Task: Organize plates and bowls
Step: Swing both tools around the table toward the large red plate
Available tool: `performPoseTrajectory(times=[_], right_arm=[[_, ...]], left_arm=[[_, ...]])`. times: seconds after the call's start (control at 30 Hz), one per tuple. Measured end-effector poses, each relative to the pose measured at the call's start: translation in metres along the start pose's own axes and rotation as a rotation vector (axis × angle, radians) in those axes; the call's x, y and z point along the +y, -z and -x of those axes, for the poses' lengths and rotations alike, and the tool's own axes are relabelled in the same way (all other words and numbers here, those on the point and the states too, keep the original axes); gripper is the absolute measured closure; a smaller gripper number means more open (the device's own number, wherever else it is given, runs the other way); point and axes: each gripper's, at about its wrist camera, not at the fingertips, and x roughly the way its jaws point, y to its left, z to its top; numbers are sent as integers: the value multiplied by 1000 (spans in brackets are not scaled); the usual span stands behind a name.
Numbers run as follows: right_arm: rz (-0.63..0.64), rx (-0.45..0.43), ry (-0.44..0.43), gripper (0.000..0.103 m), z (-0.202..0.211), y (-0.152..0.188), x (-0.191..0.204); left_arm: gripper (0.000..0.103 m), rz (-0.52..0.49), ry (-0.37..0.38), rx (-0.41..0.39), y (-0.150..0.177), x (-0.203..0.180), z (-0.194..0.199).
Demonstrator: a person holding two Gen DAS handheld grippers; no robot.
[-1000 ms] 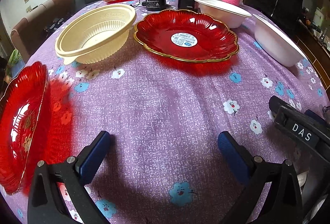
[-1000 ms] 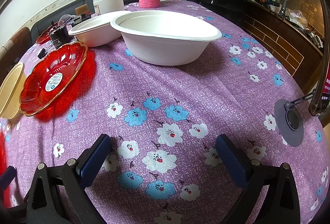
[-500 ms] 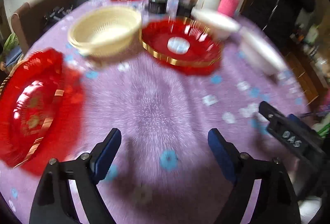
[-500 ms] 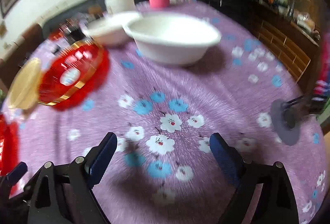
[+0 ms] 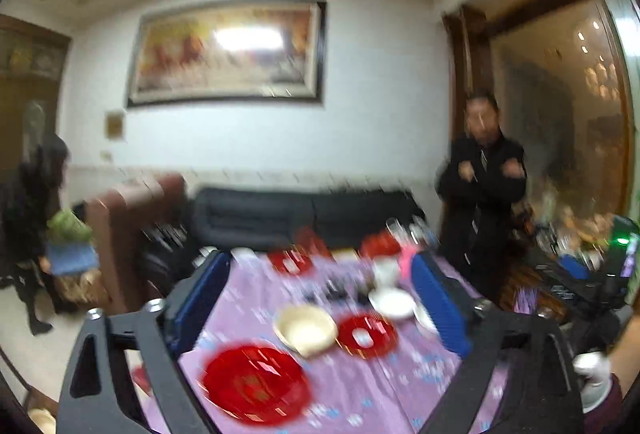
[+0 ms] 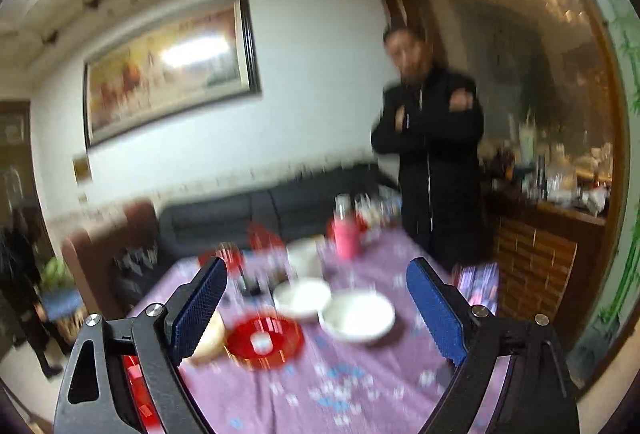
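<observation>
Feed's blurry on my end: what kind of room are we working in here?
Most likely a home living and dining room. A black sofa sits against the wall under a large framed painting, and the dishes stand on a table with a purple flowered cloth. A brick-fronted counter crowded with kitchen items is on the right.

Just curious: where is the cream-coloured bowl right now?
In the left wrist view, the cream bowl sits mid-table, between two red plates.

Nothing can be read in either view; motion blur smears everything. The white sticker [image 6: 261, 343] at the centre of the red plate [image 6: 264, 338], low in the right wrist frame, carries only an unreadable smudge, and the framed painting [image 5: 226, 52] at upper centre of the left wrist frame bears no legible writing.
</observation>
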Motion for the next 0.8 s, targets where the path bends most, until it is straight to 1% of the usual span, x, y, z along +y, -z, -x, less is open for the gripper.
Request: performPoseTrajectory(times=[0.1, 0.17, 0.2, 0.23, 0.27, 0.3, 0.4, 0.43, 0.47, 0.5, 0.53, 0.6, 0.67, 0.77, 0.8], right_arm=[[-21, -123, 2, 8, 38, -64, 4], [-17, -187, -13, 6, 60, -112, 14], [-13, -197, -14, 4, 68, -130, 18], [-10, -199, -19, 4, 76, -156, 25], [-12, -197, -28, 4, 79, -172, 29], [-15, -199, -37, 4, 81, -191, 36], [2, -201, -43, 1, 80, -216, 54], [9, -197, -50, 1, 73, -215, 59], [19, -185, -61, 1, 65, -212, 63], [30, -164, -75, 1, 57, -209, 68], [46, -117, -105, 1, 40, -199, 76], [54, -56, -148, 1, 16, -179, 88], [52, 38, -202, 1, -25, -147, 99], [33, 195, -285, 1, -90, -84, 111], [23, 252, -305, 1, -110, -63, 113]], left_arm=[[0, 13, -82, -87, -56, 17, 36], [0, 8, -148, -124, -92, 27, 52], [0, 7, -174, -133, -102, 31, 61], [0, 8, -197, -139, -115, 36, 62], [0, 14, -220, -139, -129, 41, 61], [0, 23, -227, -135, -137, 46, 60], [0, 53, -207, -106, -147, 62, 41], [0, 54, -206, -90, -143, 67, 34], [0, 53, -203, -67, -137, 69, 18], [0, 55, -194, -42, -128, 72, 3], [0, 57, -184, -9, -119, 73, -12], [0, 57, -168, 89, -96, 78, -51], [0, 58, -152, 165, -70, 79, -86], [0, 59, -158, 238, -22, 85, -137], [0, 73, -145, 256, -8, 87, -147]])
